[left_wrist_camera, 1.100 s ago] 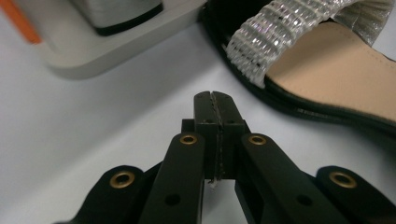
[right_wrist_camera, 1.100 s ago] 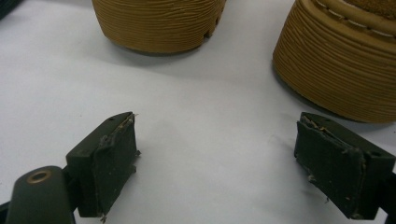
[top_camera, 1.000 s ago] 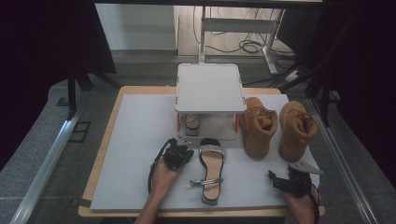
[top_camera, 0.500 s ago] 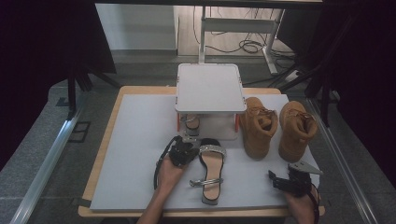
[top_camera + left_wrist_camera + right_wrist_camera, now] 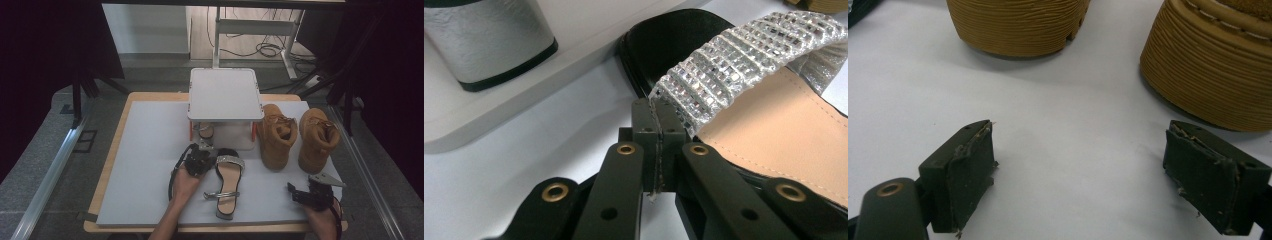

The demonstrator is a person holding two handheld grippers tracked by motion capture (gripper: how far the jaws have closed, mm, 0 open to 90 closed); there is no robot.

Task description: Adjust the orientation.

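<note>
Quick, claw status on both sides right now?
Left claw: shut, its tips against the edge of the sandal's rhinestone strap.
Right claw: open, holding nothing, above the white mat short of the tan boots.

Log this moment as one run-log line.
left gripper: shut on sandal strap edge | right gripper: open, empty, near boots | rack: other sandal under it

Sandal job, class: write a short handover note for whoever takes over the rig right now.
Left gripper: shut on the sandal at the edge of its sparkly strap.
Right gripper: open, empty, resting near the two tan boots.
Sandal lies on the white mat, toe towards the small rack.
Done: one sandal sits under the rack's shelf.
Left: probably place the gripped one beside it.
</note>
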